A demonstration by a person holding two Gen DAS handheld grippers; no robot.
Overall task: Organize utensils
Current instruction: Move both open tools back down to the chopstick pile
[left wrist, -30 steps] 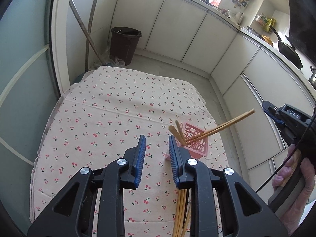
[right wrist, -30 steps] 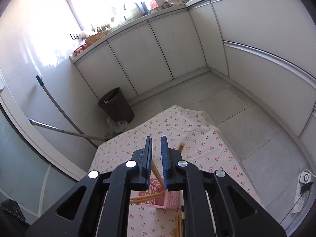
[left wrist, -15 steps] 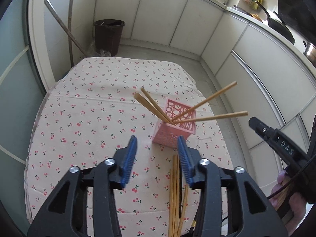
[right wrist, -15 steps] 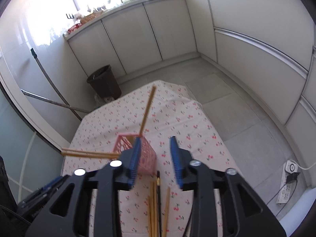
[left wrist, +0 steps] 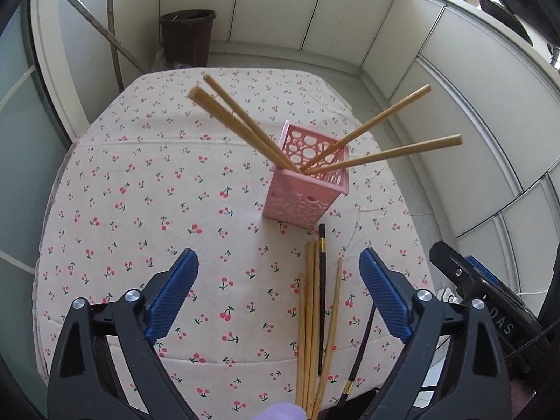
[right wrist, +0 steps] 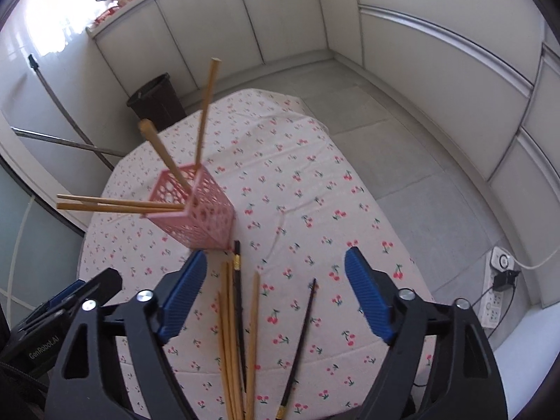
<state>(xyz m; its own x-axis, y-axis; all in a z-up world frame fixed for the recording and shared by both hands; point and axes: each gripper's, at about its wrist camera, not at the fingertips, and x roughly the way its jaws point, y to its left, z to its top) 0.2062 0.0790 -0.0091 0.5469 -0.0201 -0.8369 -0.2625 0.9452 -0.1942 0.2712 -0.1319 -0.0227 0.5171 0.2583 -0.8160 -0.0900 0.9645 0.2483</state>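
A pink perforated utensil holder (left wrist: 308, 182) (right wrist: 197, 211) stands upright on the cherry-print tablecloth with several wooden chopsticks (left wrist: 381, 120) (right wrist: 206, 105) leaning out of it. More wooden chopsticks (left wrist: 308, 315) (right wrist: 229, 336) and two black chopsticks (left wrist: 322, 297) (right wrist: 299, 343) lie flat on the cloth in front of the holder. My left gripper (left wrist: 278, 294) is open and empty above the loose chopsticks. My right gripper (right wrist: 274, 294) is open and empty above the same pile.
The table (left wrist: 140, 182) is small and oval, with floor all around. A dark bin (left wrist: 187, 35) (right wrist: 157, 101) and leaning poles stand beyond its far end. White cabinets line the walls. A power strip (right wrist: 498, 287) lies on the floor at right.
Both grippers have opened wide and pulled back toward the near end of the table. The holder now stands farther ahead, and the loose chopsticks lie between the fingers.
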